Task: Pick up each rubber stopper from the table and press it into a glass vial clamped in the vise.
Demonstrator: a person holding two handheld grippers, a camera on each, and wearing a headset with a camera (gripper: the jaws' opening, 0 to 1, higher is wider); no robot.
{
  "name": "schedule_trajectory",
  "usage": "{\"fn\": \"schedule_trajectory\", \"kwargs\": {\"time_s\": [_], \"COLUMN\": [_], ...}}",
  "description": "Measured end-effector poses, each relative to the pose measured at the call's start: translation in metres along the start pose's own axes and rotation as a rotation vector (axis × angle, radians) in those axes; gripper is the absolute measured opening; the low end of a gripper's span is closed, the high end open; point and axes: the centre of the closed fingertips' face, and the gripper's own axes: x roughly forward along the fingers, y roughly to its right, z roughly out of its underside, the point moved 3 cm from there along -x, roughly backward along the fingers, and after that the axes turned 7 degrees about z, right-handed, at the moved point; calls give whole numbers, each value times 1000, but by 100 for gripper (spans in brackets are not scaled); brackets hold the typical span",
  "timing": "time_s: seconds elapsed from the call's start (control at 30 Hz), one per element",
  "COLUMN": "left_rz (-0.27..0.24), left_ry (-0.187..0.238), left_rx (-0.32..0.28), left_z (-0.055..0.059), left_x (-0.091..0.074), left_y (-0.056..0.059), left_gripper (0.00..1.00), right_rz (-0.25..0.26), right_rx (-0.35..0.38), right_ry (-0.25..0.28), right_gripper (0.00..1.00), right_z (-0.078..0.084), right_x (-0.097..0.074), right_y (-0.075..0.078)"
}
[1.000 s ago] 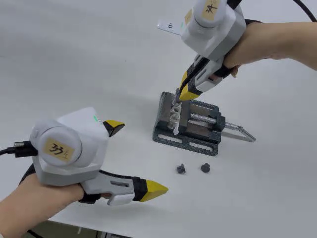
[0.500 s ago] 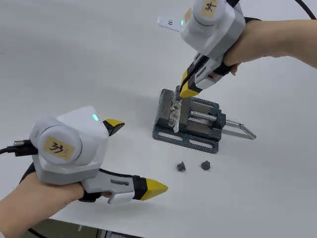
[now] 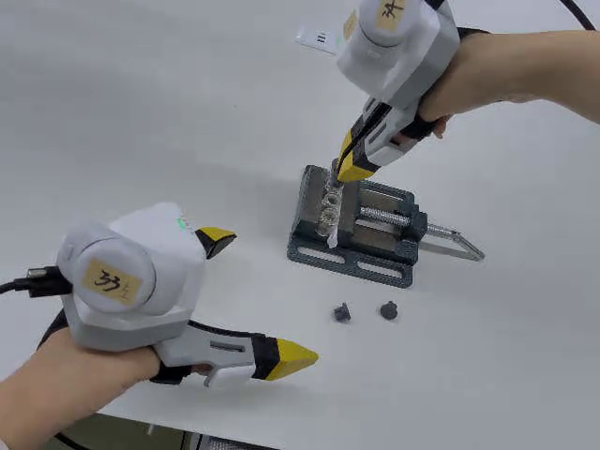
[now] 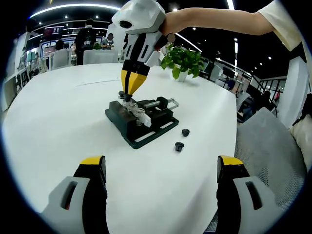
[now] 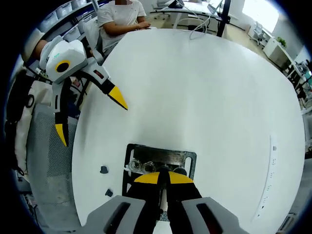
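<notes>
The white worktop [image 3: 141,112] offers you open room left of and behind the vise [image 3: 349,262]; its near edge runs just below your left gripper [image 3: 258,298]. One vise stands mid-worktop, clamping a row of glass vials [image 3: 327,208]; their count cannot be told. Your left gripper hovers well apart from the vise, fingers spread wide and empty. Your right gripper [image 3: 343,171] points down over the vials, fingers clenched on one stopper [image 3: 335,169] just above the row. Two loose stoppers [image 3: 342,313] lie near the vise's front, close together.
</notes>
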Motion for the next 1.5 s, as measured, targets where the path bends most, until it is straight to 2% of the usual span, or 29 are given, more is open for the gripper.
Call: {"fn": "schedule_trajectory", "kwargs": {"time_s": [0.07,0.23,0.33,0.73,0.93,1.0,1.37,1.43,1.5], "left_rz": [3,4,4,9,5,3,-4,-4,-5], "left_ry": [1,4,4,11,13,16,18,21,20], "left_rx": [-2,-8,-9,-18,-23,-25,-33,-37,-38], "left_z": [0,0,0,-1,-1,-1,1,2,3], "left_x": [1,3,4,10,9,9,9,9,9], "left_y": [0,0,-2,-5,-6,-6,-8,-9,-9], "left_gripper": [94,94,94,94,94,94,93,93,93], "right_rz": [5,1,-5,2,-1,-1,6,-4,-5], "right_rx": [-37,-50,-65,-66,-21,-26,-50,-16,-16], "right_ry": [-20,-74,-87,-82,-56,-52,-96,-85,-76], "right_gripper": [0,0,0,0,0,0,0,0,0], "right_z": [0,-2,1,0,1,1,0,1,1], "right_x": [0,3,2,3,4,4,5,5,5], "right_y": [0,3,1,0,0,-3,-5,-4,-6]}}
